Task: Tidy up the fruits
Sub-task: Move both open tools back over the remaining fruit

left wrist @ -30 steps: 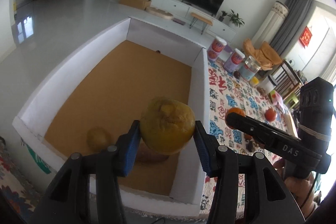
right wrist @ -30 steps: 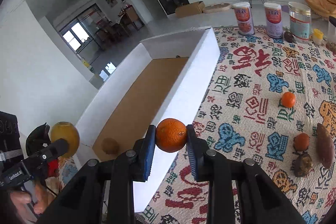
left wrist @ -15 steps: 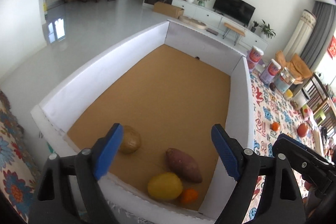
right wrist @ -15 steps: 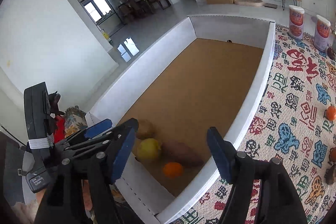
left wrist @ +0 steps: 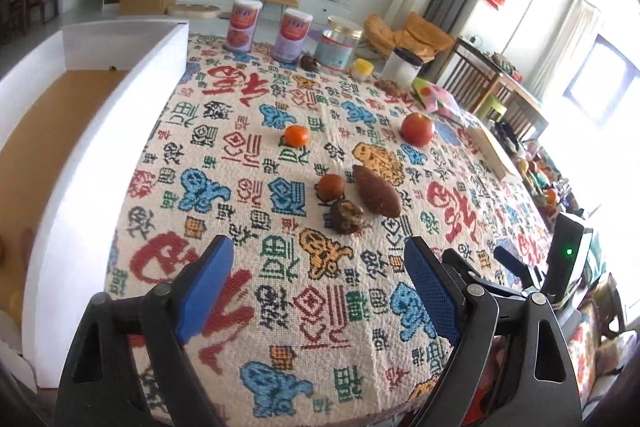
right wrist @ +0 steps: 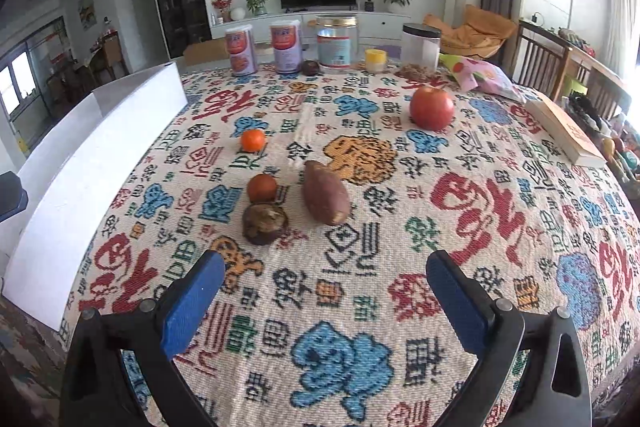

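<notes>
Both grippers are open and empty above the patterned tablecloth. My left gripper (left wrist: 320, 287) and my right gripper (right wrist: 324, 295) face the fruits. On the cloth lie a sweet potato (right wrist: 325, 191) (left wrist: 376, 190), a dark mangosteen (right wrist: 265, 222) (left wrist: 346, 215), a brownish-orange round fruit (right wrist: 262, 187) (left wrist: 330, 186), a small tangerine (right wrist: 253, 140) (left wrist: 296, 135) and a red apple (right wrist: 431, 107) (left wrist: 417, 129). The white box (left wrist: 120, 131) (right wrist: 80, 155) with a brown floor stands to the left.
Two cans (right wrist: 241, 51), a glass jar (right wrist: 337, 42), a white jar with black lid (right wrist: 421, 46) and a small yellow cup (right wrist: 375, 60) line the table's far edge. A book (right wrist: 568, 133) and a pink bag (right wrist: 480, 75) lie at the right. Chairs stand beyond.
Both grippers let go of their fruits into the white box, opened, then swung right from the box to face the fruits on the tablecloth.
</notes>
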Motion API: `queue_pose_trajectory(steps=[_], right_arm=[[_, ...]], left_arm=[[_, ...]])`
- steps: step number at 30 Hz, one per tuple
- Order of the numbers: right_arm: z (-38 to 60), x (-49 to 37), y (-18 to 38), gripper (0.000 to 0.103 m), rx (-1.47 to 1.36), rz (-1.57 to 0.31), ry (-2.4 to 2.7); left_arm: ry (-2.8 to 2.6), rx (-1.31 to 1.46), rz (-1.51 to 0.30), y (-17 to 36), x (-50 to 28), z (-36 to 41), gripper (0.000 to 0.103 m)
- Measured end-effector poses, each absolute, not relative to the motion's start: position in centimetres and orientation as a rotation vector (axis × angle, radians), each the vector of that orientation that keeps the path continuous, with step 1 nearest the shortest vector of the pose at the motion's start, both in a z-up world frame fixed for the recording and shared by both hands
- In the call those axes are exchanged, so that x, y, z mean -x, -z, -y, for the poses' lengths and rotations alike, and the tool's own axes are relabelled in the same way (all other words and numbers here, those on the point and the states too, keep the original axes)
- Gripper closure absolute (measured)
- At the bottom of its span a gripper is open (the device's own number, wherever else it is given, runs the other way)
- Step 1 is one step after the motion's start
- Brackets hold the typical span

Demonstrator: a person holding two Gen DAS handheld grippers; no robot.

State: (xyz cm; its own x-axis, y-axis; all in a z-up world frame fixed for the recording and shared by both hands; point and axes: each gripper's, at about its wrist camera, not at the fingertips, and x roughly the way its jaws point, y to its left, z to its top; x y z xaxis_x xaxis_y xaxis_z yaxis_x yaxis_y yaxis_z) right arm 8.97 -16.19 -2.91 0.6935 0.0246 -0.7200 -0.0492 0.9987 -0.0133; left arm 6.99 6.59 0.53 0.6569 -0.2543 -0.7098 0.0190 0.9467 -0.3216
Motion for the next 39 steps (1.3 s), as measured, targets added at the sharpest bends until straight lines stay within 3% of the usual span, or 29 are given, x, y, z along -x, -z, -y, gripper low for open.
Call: queue_pose_trajectory(steps=[7,14,21,27,39], right_arm=[[28.1,-8.3,5.1,0.003,-0.288,-0.831,0.182],[29.5,-9.1,7.0,0.003,-0.337,-0.918,0.250],[28.8,-9.3,7.8,0.002,-0.293,-0.946,0.260],[28.1,-9.6,7.9,0.001,-0.254,-0.957,0.280],[28.0,-9.7,8.0,0.000,-0.241,-0.967,0.293]], left_arm=[[0.043,0.169,-0.897,5.4,-10.9,-3.2,0.014],[-0.023,0.179,-0.948,8.9,-13.8,-4.7,0.014],[-0.015,0.137,-0.897,9.3,-13.1,-4.4,0.014],[-0.031,0.026,-0.932,9.8,-13.7,-2.8,0.006],[-0.028,0.028,-0.932,9.8,-13.8,-2.9,0.006]])
